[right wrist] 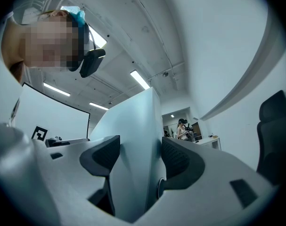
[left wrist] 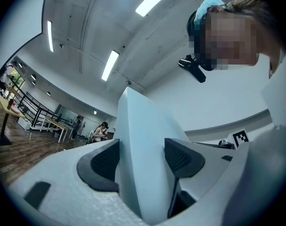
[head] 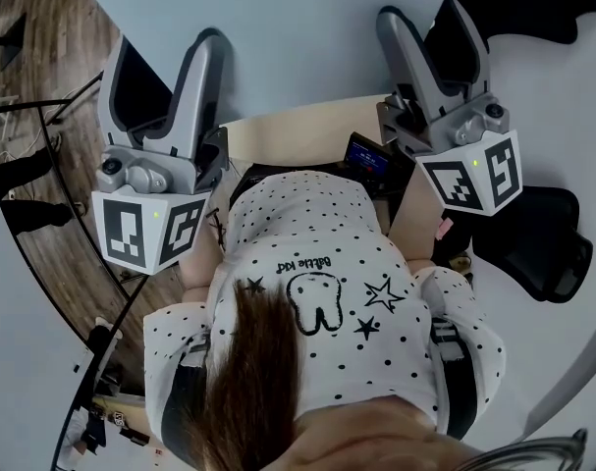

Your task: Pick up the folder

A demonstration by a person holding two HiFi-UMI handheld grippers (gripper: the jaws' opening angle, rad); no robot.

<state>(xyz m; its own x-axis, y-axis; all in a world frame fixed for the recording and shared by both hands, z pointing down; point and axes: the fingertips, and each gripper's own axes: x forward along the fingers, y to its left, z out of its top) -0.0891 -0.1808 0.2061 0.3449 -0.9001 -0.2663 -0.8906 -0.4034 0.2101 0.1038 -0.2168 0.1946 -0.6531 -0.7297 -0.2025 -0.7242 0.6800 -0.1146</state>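
Above the person's dotted shirt (head: 317,234), the left gripper (head: 160,81) and right gripper (head: 435,42) each clamp their jaws on the pale folder (head: 298,37), held in the air between them, with wooden floor (head: 42,86) and a black chair (head: 543,238) beyond.

- The folder (left wrist: 145,121) drops between the closed jaws of the left gripper (left wrist: 142,158), so its lower edge is out of sight. It also blocks the middle of the room behind it.
- At the right gripper (right wrist: 135,157) the sheet's bottom is likewise buried in the grip.
- In the head view, the beige table (head: 298,126) is mostly covered by the person's dotted shirt (head: 317,234).
- A dark device (head: 368,155) with a blue screen peeks out beside the shirt; what it is cannot be told.
- The print (head: 307,263) on the shirt is too small to read.
- Distant people (left wrist: 101,130) are too small to make out.
- A black chair (right wrist: 274,121) is cut off at the picture's rim.
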